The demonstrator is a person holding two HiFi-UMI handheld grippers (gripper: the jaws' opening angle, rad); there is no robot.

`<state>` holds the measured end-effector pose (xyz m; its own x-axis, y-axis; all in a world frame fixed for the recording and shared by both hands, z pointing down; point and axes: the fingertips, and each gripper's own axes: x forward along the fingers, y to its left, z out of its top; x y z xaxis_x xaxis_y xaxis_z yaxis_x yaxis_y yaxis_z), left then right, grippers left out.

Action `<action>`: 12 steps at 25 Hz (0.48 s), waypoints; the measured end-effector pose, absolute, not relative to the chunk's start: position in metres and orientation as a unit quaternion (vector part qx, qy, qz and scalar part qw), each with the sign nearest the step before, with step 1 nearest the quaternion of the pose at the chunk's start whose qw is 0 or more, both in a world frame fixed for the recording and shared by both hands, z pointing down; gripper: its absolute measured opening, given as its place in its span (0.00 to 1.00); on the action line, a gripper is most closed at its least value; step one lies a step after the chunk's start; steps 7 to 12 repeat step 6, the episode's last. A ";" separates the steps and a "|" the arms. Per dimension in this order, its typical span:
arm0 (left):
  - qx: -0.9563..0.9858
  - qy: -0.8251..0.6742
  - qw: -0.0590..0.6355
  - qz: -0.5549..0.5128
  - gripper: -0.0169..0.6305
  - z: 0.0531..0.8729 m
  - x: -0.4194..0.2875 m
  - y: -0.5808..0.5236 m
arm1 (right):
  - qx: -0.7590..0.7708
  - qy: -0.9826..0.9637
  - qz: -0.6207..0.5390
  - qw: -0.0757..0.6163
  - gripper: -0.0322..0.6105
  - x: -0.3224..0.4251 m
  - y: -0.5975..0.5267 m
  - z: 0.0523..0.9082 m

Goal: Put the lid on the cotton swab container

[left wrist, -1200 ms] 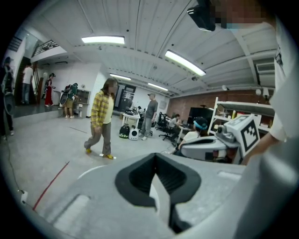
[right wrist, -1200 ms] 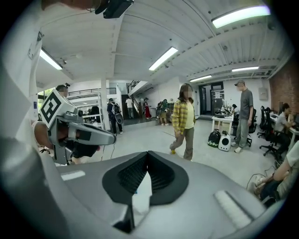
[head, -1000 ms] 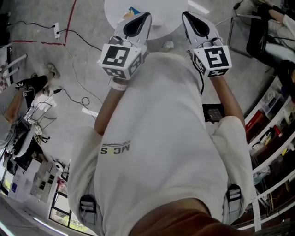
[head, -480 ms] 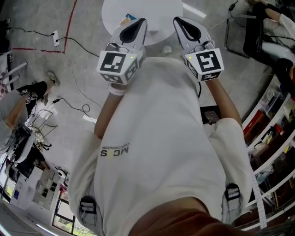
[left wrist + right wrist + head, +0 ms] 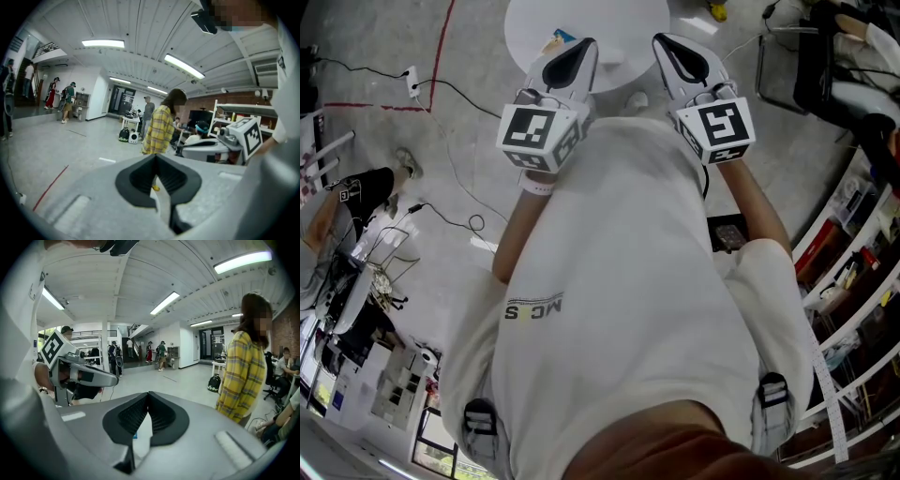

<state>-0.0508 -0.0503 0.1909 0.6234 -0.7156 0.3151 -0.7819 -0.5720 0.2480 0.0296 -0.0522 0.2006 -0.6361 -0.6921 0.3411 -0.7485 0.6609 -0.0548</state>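
No cotton swab container or lid can be made out in any view. Both grippers are held up in front of the person's chest, pointing toward a round white table [image 5: 623, 37]. The left gripper [image 5: 586, 45] has its jaws closed tip to tip with nothing between them, as the left gripper view [image 5: 155, 156] confirms. The right gripper [image 5: 662, 41] is likewise shut and empty [image 5: 148, 394]. A small blue and yellow item [image 5: 559, 39] lies on the table's left part, just beyond the left gripper's tip.
Cables [image 5: 459, 202] and a red tape line [image 5: 441, 52] run over the grey floor at left. Shelves [image 5: 853, 281] stand at right and a black chair [image 5: 825, 56] at top right. A person in a yellow plaid shirt [image 5: 241, 376] stands nearby.
Over the last second both grippers have shifted slightly left and a little closer together in the head view; in the last half second they hold still. Both jaws stay closed.
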 end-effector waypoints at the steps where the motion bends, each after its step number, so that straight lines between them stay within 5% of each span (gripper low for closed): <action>1: 0.882 -0.424 0.185 0.091 0.03 0.192 -0.051 -0.050 | 0.401 -0.899 0.096 0.147 0.04 0.029 -0.052 0.201; 12: 0.882 -0.421 0.188 0.091 0.03 0.195 -0.049 -0.049 | 0.401 -0.899 0.095 0.148 0.04 0.030 -0.050 0.203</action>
